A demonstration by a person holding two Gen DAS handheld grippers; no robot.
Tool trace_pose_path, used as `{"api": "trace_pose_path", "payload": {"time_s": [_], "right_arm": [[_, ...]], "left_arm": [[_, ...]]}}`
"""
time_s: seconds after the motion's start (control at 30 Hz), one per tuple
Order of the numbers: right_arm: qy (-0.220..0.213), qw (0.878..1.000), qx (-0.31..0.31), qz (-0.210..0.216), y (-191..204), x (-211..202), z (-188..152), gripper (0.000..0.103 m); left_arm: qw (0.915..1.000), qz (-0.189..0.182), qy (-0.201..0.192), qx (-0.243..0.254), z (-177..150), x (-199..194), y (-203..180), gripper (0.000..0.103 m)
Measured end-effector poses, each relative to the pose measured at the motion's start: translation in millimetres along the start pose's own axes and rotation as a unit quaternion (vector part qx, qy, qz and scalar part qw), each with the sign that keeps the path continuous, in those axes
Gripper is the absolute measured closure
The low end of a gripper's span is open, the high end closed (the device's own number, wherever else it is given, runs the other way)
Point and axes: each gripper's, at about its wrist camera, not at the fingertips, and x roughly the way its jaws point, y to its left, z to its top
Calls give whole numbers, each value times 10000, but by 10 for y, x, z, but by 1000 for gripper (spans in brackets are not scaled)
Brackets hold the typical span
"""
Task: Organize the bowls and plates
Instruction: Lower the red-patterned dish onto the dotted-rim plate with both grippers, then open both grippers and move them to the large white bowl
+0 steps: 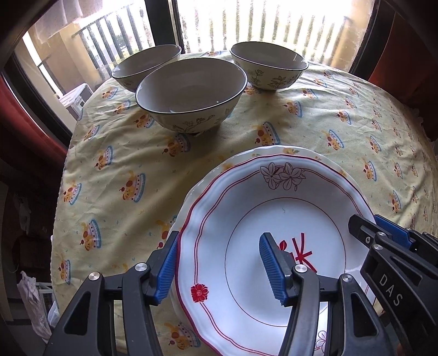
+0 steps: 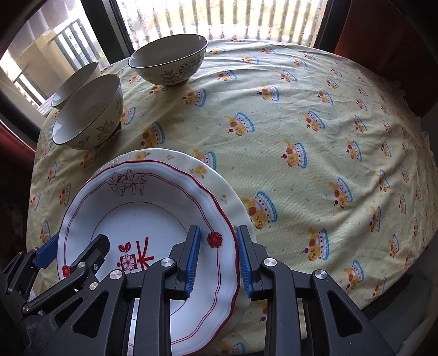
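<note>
A white plate with a red rim line and flower print (image 1: 246, 219) (image 2: 142, 213) lies on top of a cream plate (image 1: 287, 150) (image 2: 219, 189) near the table's front. My left gripper (image 1: 219, 263) is open and straddles the red-rimmed plate's left rim, one finger outside, one over the plate's well. My right gripper (image 2: 217, 260) is open and straddles the right rim. Three floral bowls stand at the back: a near one (image 1: 191, 93) (image 2: 90, 112), a far-left one (image 1: 145, 65) (image 2: 75, 82) and a right one (image 1: 268, 65) (image 2: 169, 60).
A round table with a yellow cartoon-print cloth (image 1: 342, 137) (image 2: 314, 137) holds everything. A window with a balcony railing (image 1: 246, 24) is behind the bowls. Red curtains hang at both sides. The table edge drops off on the left (image 1: 58, 191).
</note>
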Motion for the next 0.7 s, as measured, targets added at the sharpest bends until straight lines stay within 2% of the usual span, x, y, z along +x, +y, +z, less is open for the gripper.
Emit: {"api": "trace_pose_path", "payload": {"time_s": [0.13,0.3,0.43,0.53,0.6,0.7], "right_arm": [[-84,9999,-14,-108,28,-7,3,73],[-76,9999,47,-123,10,-6,0,72],[-7,9999,129,-60,-10,-22,15,70],[-45,9999,138,-83,-1,-77,60,61],[-135,9998,145,-96,10,-134,108,47],[-236,9996,174,-7,56,-195,223,39]], "left_arm": [[9999,-38,-99,56,16,25,-21,35],[9998,-180,-84,30,38,25,11,33],[9994,-341,56,-84,96,26,93,28],[9993,-315,51,-189,181,0,204,23],[9993,-279,-4,-241,257,-36,291,19],[9992,-212,-135,-297,401,-82,417,14]]}}
